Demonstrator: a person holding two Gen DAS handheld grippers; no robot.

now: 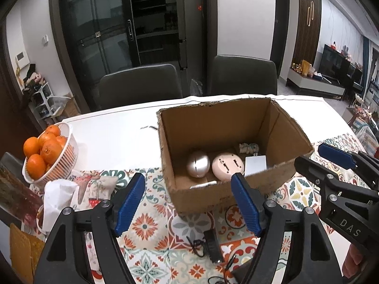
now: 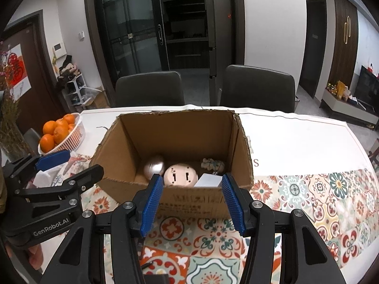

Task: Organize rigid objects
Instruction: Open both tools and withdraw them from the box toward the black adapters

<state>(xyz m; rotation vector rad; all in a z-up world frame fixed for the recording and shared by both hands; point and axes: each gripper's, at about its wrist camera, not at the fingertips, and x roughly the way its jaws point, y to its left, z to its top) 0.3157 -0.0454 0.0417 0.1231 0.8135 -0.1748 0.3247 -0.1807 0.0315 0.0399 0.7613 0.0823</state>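
An open cardboard box [image 1: 279, 175] [image 2: 194, 196] stands on the patterned tablecloth. Inside lie a silver ball [image 1: 198, 164] [image 2: 154, 166], a pink round device [image 1: 227, 169] [image 2: 180, 175], a white block [image 1: 255, 164] [image 2: 209, 181] and a small figurine [image 1: 247, 148] [image 2: 212, 165]. A black adapter with cable [image 1: 212, 246] lies on the cloth in front of the box. My left gripper [image 1: 189, 207] is open and empty above the adapter. My right gripper [image 2: 193, 204] is open and empty just before the box's near wall.
A white basket of oranges [image 1: 64, 163] [image 2: 71, 139] sits at the table's left edge, with a crumpled white bag [image 1: 56, 198] and a printed pouch beside it. Two dark chairs [image 1: 139, 85] stand behind the table. The right gripper shows at the right of the left wrist view [image 1: 336, 165].
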